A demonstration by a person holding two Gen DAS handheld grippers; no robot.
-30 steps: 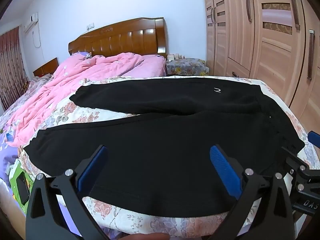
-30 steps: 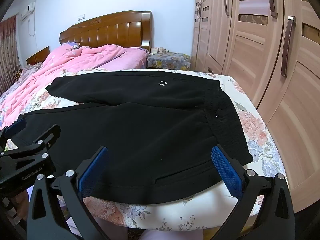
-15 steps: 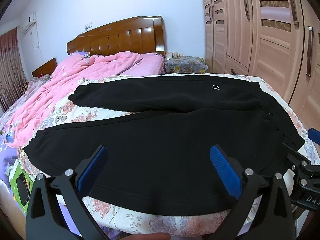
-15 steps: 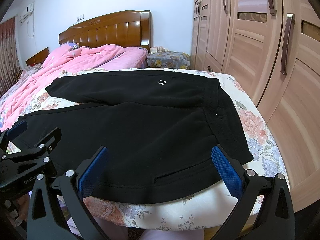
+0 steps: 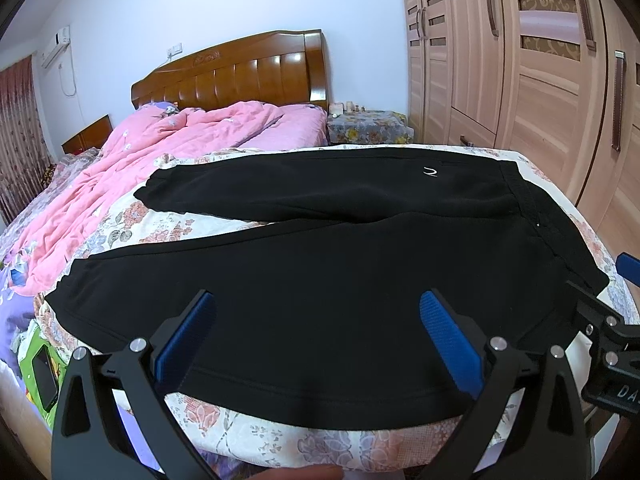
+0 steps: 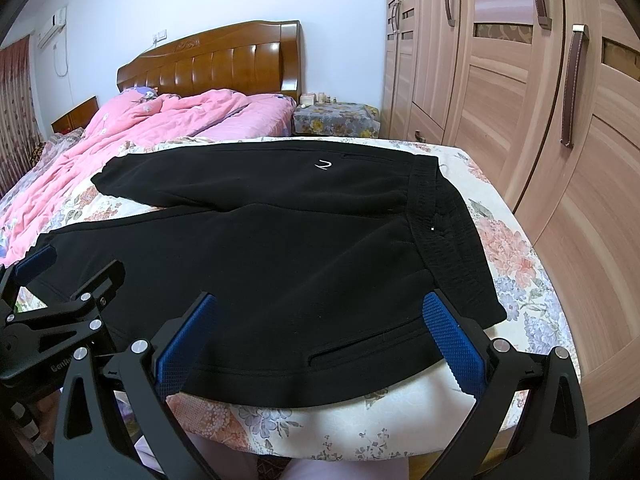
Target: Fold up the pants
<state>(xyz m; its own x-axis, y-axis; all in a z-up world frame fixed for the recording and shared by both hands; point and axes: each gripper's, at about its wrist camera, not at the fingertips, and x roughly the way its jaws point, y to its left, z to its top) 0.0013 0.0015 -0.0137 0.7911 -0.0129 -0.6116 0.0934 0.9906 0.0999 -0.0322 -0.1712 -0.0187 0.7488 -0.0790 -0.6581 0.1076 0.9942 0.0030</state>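
Black pants (image 5: 320, 264) lie spread flat on the floral bedsheet, waistband to the right, both legs running left with a gap between them. They also show in the right wrist view (image 6: 280, 240), with a small white logo (image 6: 324, 165) on the far leg. My left gripper (image 5: 316, 336) is open and empty, hovering over the near leg's front edge. My right gripper (image 6: 320, 332) is open and empty above the near hip, by the pocket slit (image 6: 344, 350). Each gripper shows at the edge of the other's view.
A pink quilt (image 5: 132, 176) is bunched at the back left below the wooden headboard (image 5: 240, 76). A nightstand (image 6: 336, 118) and wooden wardrobe doors (image 6: 520, 100) stand to the right. A green item with a phone (image 5: 40, 372) lies at the left bed edge.
Both grippers have risen and drawn back slightly, so the pants sit lower in view. Both stay open. The pants have not moved.
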